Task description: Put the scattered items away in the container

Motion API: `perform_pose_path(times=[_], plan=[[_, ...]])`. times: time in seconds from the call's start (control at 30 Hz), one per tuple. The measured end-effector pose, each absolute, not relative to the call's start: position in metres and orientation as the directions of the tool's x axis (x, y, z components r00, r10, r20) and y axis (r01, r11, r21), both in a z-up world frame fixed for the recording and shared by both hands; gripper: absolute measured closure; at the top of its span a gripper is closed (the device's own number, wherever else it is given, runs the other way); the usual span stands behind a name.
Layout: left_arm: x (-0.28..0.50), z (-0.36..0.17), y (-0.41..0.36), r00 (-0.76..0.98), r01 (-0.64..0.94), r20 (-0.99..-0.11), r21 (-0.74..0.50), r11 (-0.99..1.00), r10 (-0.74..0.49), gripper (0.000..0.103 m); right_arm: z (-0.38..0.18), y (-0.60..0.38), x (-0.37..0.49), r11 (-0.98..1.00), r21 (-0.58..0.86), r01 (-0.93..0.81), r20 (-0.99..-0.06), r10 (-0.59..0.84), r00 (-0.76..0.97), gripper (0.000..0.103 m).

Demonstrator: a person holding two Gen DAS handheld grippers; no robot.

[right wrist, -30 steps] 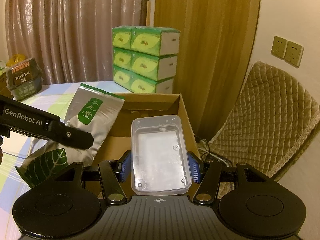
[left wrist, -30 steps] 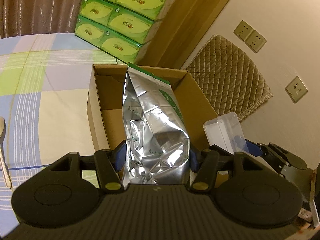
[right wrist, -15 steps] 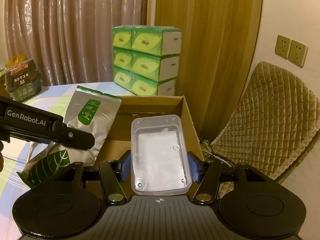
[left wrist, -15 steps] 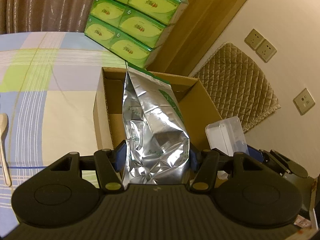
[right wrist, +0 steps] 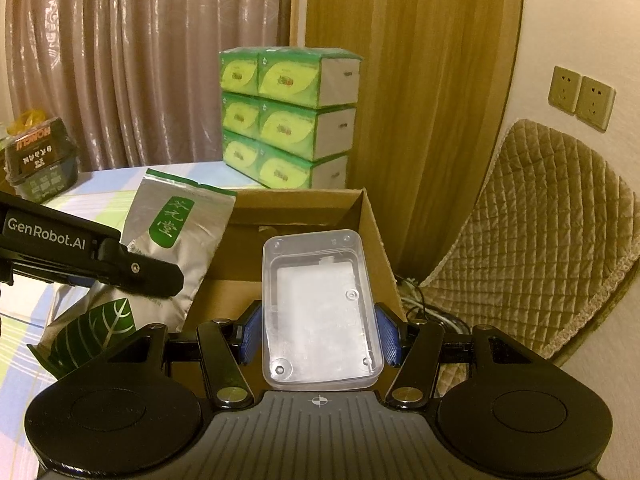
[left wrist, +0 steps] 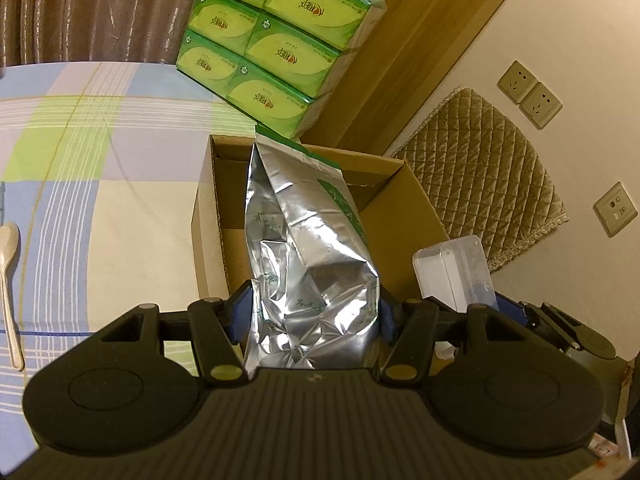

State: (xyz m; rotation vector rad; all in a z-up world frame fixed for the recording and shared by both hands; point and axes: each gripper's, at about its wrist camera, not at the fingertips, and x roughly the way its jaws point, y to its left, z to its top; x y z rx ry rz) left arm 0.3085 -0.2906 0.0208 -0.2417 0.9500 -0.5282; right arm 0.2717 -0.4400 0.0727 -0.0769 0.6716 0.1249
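Both loads hang above the cardboard box (left wrist: pixel 400 216): left gripper (left wrist: pixel 314 312) clamps the foil pouch (left wrist: pixel 308 248) lengthwise, seemingly deeper in; right gripper (right wrist: pixel 320 334) pinches the clear plastic tub (right wrist: pixel 318 304).

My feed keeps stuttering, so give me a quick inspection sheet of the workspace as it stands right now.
Surface: table under a checked cloth.
Job's things: open cardboard box at the table edge; silver foil bag and clear plastic box, both held over it; nothing seen inside.
Clutter: spoon on the cloth; stacked tissue packs behind the cardboard box; dark tub at the far left.
Grippers: left tongs shut on the foil bag; right tongs shut on the plastic box.
Cables: some on the floor beside the cardboard box.
Surroundings: curtain, quilted chair, wall sockets.
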Motion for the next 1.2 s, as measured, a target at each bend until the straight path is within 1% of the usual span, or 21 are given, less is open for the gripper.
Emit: perform_pose_path(times=[0.2,0.27,0.33,0.8,1.0,1.13,1.2], plan=[[0.308,0.021,-0.291,0.471,0.319,-0.706,-0.423,0.848,-0.529,0.048,0.071,-0.441,0.272,0.990,-0.032,-0.136,-0.626,0.086,0.775,0.048],[0.309,0.022,-0.291,0.470,0.318,-0.699,-0.435,0.843,-0.538,0.044,0.071,-0.441,0.271,0.990,-0.035,-0.136,-0.625,0.084,0.776,0.048],[0.309,0.023,-0.289,0.476,0.318,-0.690,-0.442,0.838,-0.545,0.042,0.072,-0.441,0.271,0.990,-0.036,-0.136,-0.625,0.084,0.776,0.048],[0.301,0.029,-0.282,0.496,0.344,-0.685,-0.409,0.845,-0.533,0.042,0.071,-0.439,0.266,0.990,-0.033,-0.135,-0.631,0.084,0.771,0.048],[0.295,0.034,-0.281,0.517,0.369,-0.687,-0.359,0.857,-0.511,0.040,0.073,-0.436,0.267,0.990,-0.037,-0.138,-0.630,0.085,0.772,0.048],[0.291,0.036,-0.278,0.534,0.386,-0.688,-0.319,0.866,-0.492,0.035,0.074,-0.435,0.268,0.989,-0.041,-0.139,-0.630,0.083,0.772,0.048],[0.290,0.037,-0.275,0.540,0.390,-0.686,-0.310,0.867,-0.488,0.029,0.074,-0.434,0.269,0.989,-0.041,-0.140,-0.631,0.083,0.771,0.048]])
